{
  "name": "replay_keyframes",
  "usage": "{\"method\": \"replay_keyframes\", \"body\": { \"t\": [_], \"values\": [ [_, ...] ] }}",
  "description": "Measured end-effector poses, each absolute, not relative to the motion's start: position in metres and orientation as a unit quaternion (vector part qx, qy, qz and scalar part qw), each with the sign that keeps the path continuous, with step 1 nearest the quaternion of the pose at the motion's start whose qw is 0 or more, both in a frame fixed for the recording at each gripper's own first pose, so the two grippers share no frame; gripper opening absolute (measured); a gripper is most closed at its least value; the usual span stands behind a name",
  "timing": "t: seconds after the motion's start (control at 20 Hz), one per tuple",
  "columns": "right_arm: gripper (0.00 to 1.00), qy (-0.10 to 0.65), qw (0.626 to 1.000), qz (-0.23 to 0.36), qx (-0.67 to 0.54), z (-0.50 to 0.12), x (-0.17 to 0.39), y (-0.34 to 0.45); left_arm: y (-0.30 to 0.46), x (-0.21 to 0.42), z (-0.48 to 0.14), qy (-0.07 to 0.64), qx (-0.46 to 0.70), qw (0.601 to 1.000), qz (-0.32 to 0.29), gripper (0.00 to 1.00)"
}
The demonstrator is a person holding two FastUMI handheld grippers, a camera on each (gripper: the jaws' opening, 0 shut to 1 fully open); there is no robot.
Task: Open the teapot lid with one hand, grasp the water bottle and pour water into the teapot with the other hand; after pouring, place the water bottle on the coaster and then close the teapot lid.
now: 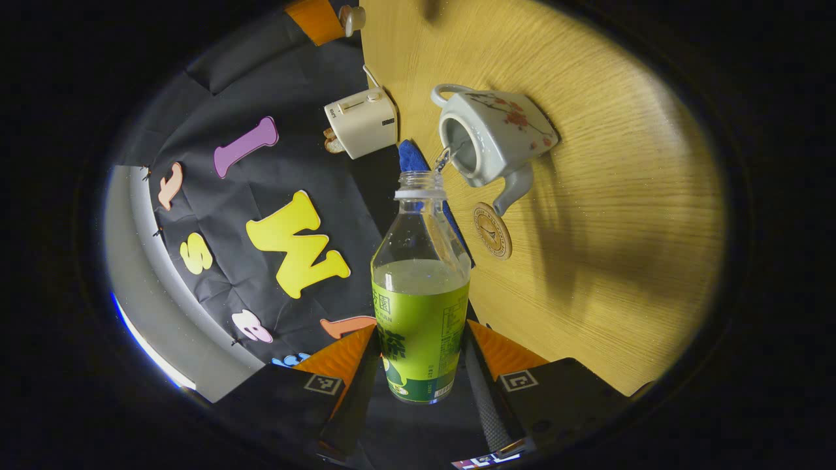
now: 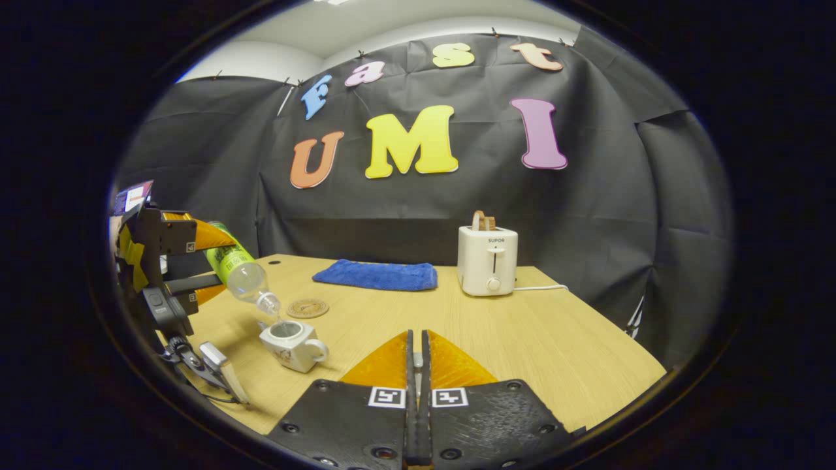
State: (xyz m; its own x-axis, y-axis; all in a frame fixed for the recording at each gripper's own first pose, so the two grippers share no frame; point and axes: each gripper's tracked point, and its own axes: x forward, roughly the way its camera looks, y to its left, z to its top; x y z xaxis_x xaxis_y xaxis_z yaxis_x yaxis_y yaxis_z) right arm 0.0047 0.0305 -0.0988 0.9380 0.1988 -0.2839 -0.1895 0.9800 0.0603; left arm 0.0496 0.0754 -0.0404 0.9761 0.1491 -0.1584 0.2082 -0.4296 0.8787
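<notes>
In the left gripper view, the water bottle (image 1: 421,297) is pinched between the two fingers of the left claw (image 1: 418,365), one finger pressed on each side of its green label. The bottle is uncapped and partly filled, and it is tilted so that its mouth hangs just over the open top of the teapot (image 1: 491,134). A thin stream of water is seen between the mouth and the opening. The teapot stands on the desk (image 1: 588,261) with no lid on it, and the round coaster (image 1: 492,230) lies on the desk just beside its spout. A blue cloth (image 1: 410,156) and a white toaster (image 1: 361,122) are seen farther back.

In the right gripper view, the fingers of the right claw (image 2: 418,365) are pressed together, with something small and pale pinched between them; what it is cannot be told. The left claw, the tilted bottle and the teapot are seen at the far left, the coaster just behind the teapot.
</notes>
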Motion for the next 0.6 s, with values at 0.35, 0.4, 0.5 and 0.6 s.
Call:
{"method": "replay_keyframes", "body": {
  "t": [0.35, 0.4, 0.5, 0.6],
  "values": [
    [0.00, 0.145, 0.985, 0.095, 0.017, -0.100, 0.005, 0.025, 0.067, 0.050, -0.037, 0.094, 0.868, 0.487, -0.025, 0.72],
    [0.00, 0.145, 0.985, 0.094, 0.018, -0.100, 0.004, 0.025, 0.067, 0.051, -0.033, 0.090, 0.871, 0.482, -0.024, 0.72],
    [0.00, 0.146, 0.985, 0.094, 0.019, -0.101, 0.003, 0.024, 0.062, 0.051, -0.031, 0.083, 0.875, 0.476, -0.024, 0.72],
    [0.00, 0.147, 0.985, 0.094, 0.020, -0.102, 0.003, 0.024, 0.061, 0.052, -0.031, 0.080, 0.878, 0.471, -0.025, 0.72]
  ]
}}
